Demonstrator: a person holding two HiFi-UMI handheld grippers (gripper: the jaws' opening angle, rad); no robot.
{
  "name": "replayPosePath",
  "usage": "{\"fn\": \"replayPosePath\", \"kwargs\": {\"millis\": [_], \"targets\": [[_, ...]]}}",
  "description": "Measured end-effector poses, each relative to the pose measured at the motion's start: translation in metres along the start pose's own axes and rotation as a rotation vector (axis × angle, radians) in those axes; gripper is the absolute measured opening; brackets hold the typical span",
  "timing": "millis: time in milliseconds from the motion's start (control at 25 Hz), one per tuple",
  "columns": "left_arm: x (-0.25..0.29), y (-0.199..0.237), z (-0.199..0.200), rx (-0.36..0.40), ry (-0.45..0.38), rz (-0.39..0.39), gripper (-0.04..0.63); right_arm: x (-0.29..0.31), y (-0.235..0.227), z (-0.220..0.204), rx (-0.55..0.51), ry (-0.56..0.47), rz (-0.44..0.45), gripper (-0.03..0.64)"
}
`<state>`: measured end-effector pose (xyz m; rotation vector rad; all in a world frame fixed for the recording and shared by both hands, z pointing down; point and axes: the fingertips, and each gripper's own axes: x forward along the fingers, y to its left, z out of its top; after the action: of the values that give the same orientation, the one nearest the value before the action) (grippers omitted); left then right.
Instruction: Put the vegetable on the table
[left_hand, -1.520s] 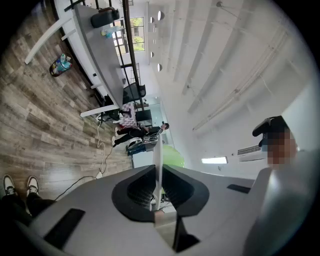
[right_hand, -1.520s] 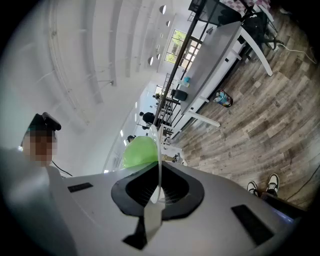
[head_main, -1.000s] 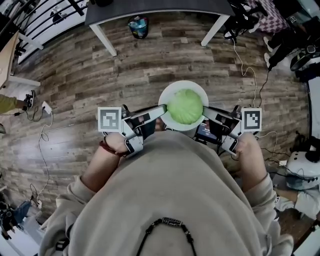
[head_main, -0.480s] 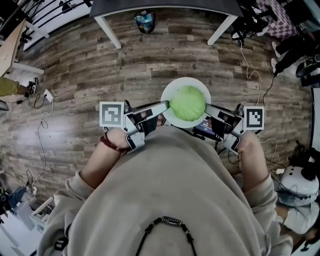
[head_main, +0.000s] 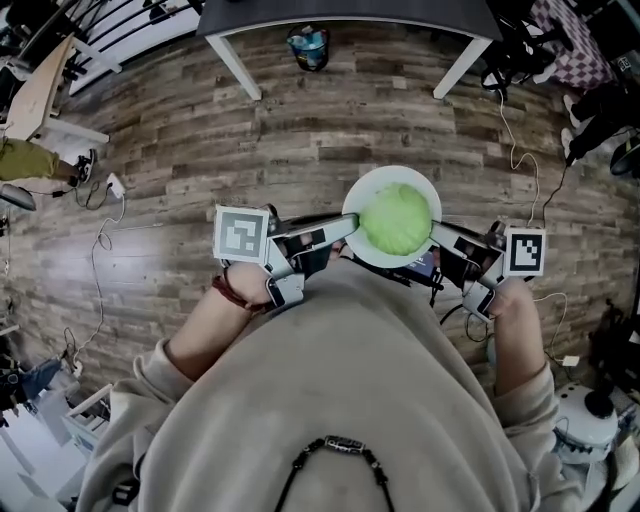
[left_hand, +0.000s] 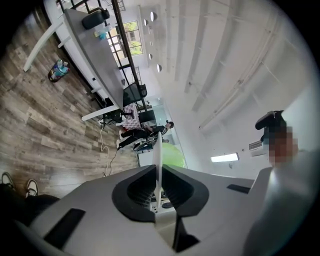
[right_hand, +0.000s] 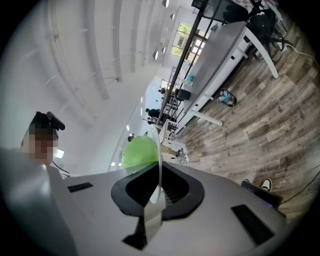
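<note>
The cabbage (head_main: 396, 220), a round pale-green head, sits in the middle of a white plate (head_main: 365, 190) that is held in the air in front of the person's chest, above the wooden floor (head_main: 200, 130) and well apart from the table (head_main: 350, 10) at the top of the head view. The left gripper (head_main: 348, 226) reaches in from the left and meets the plate's left rim, and the right gripper (head_main: 436, 232) does the same at the opposite rim, so the plate hangs between the two. In the left gripper view the plate (left_hand: 158, 165) shows edge-on as a thin white line running straight down between the black fingers (left_hand: 137, 189), which are clamped on it, with the cabbage (left_hand: 172, 155) bulging green just beyond. The right gripper view gives the mirror of this: the rim (right_hand: 159, 160) is pinched between nearly closed fingers (right_hand: 177, 189), with the cabbage (right_hand: 139, 151) to the left of it. Each gripper carries a marker cube (head_main: 241, 234) on its outer side. The table has a dark top and white legs, and a small bluish thing (head_main: 308, 45) stands on the floor under it. Cables (head_main: 100, 260) trail across the floor on both sides.
</note>
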<state>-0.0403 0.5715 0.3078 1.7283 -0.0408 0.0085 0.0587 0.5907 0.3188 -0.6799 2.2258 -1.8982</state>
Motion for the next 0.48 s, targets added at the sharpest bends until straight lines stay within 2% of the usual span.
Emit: {"fn": "replayPosePath", "kwargs": {"millis": [120, 240, 480], "targets": [[-0.001, 0.002, 0.002, -0.028, -0.001, 0.008, 0.037, -0.001, -0.001, 0.002, -0.012, 0.011, -0.015, 0.025], [0.0, 0.017, -0.015, -0.045, -0.012, 0.015, 0.038, -0.004, -0.015, -0.014, -0.016, 0.001, -0.01, 0.025], [-0.004, 0.026, -0.002, -0.016, 0.019, -0.029, 0.038, 0.005, -0.019, -0.009, -0.026, -0.035, -0.037, 0.025]]}}
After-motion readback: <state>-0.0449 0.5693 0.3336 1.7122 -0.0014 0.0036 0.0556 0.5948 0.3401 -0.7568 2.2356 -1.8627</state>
